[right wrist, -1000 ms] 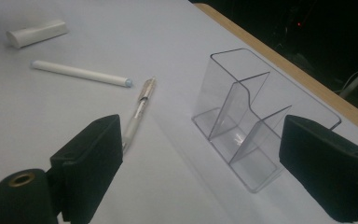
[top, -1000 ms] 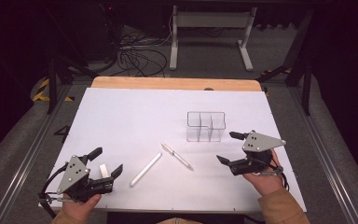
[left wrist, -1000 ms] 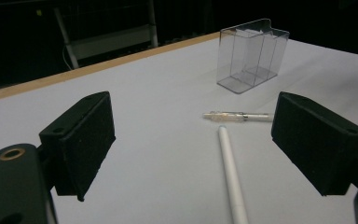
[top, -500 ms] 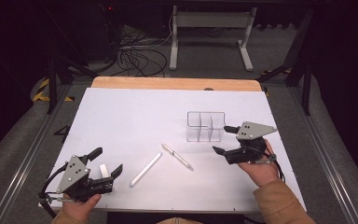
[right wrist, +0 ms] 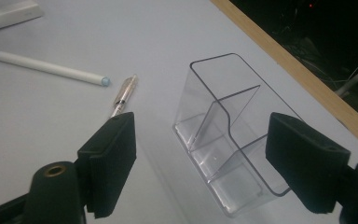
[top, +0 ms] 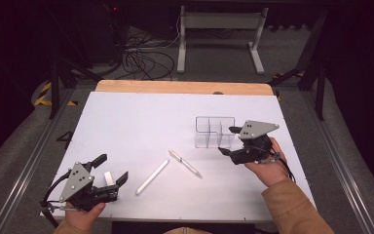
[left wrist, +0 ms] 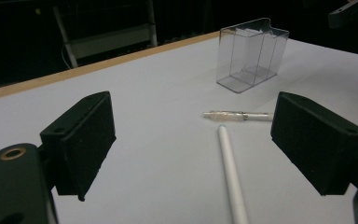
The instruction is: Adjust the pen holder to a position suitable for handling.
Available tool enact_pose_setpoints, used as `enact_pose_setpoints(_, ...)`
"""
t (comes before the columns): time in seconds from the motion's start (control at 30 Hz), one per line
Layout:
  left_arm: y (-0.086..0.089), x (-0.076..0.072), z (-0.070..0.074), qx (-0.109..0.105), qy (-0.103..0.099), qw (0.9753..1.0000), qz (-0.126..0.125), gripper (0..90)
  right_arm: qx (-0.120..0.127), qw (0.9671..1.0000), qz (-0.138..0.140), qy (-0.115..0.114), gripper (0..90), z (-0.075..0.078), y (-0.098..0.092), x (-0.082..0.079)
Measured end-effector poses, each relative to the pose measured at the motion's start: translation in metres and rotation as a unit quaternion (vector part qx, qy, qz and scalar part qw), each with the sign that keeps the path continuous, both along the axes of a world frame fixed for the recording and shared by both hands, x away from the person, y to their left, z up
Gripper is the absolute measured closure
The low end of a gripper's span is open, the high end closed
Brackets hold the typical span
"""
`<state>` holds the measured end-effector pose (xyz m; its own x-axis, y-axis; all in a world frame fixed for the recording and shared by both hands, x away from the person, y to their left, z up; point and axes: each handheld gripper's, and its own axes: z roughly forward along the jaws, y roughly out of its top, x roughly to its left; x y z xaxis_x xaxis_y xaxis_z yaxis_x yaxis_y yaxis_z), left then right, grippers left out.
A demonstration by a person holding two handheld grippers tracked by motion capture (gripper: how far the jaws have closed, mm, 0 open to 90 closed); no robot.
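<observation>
1. Since a second ago, the right gripper (top: 230, 141) has slid toward the clear acrylic organizer (top: 214, 131) and now hangs just beside it at its 3 o'clock; the left gripper (top: 111, 169) has not moved.
2. Right fingers (right wrist: 109, 158) are spread wide, empty, with the organizer (right wrist: 228, 140) between them in the right gripper view, apart from both pads.
3. Left fingers (left wrist: 81, 140) are also spread wide, holding nothing, low at the counter's (top: 141, 122) 7 o'clock corner.
4. A white marker (top: 152, 177) and a clear pen (top: 185, 163) lie mid-counter, tips near each other, at the organizer's 7 o'clock.
5. A small white block (top: 108, 177) lies between the left fingers.
</observation>
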<state>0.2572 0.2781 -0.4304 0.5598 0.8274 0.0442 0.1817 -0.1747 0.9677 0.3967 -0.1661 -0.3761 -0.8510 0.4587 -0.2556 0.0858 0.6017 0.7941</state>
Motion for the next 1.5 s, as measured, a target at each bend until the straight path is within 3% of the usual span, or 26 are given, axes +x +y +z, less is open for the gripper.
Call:
enact_pose_setpoints(0.33,0.001,0.000,0.000,-0.001,0.001,1.0000,0.000,14.4,-0.009,0.9999,0.006,0.006,30.0,0.001,0.003,0.009)
enact_pose_setpoints(0.63,0.001,0.000,0.000,-0.001,0.001,1.0000,0.001,14.4,-0.073,0.9972,0.017,0.009,41.7,0.000,0.019,0.030)
enact_pose_setpoints(0.83,0.002,0.000,0.000,-0.002,0.002,1.0000,0.000,14.5,-0.090,0.9956,0.016,0.017,46.3,-0.004,0.025,0.042)
enact_pose_setpoints(0.93,0.002,0.000,0.000,-0.002,0.003,1.0000,0.000,14.5,-0.100,0.9943,0.010,0.038,49.9,-0.009,0.028,0.051)
enact_pose_setpoints(1.0,0.002,0.001,0.000,-0.001,0.003,1.0000,0.000,14.5,-0.105,0.9936,0.014,0.039,50.7,-0.010,0.028,0.053)
enact_pose_setpoints(1.2,0.001,0.001,-0.001,-0.002,0.004,1.0000,0.000,14.6,-0.105,0.9922,0.011,0.065,57.2,-0.014,0.035,0.064)
enact_pose_setpoints(1.5,0.003,0.001,-0.001,-0.006,0.004,1.0000,0.002,14.5,-0.153,0.9849,0.029,0.076,66.7,-0.026,0.045,0.075)
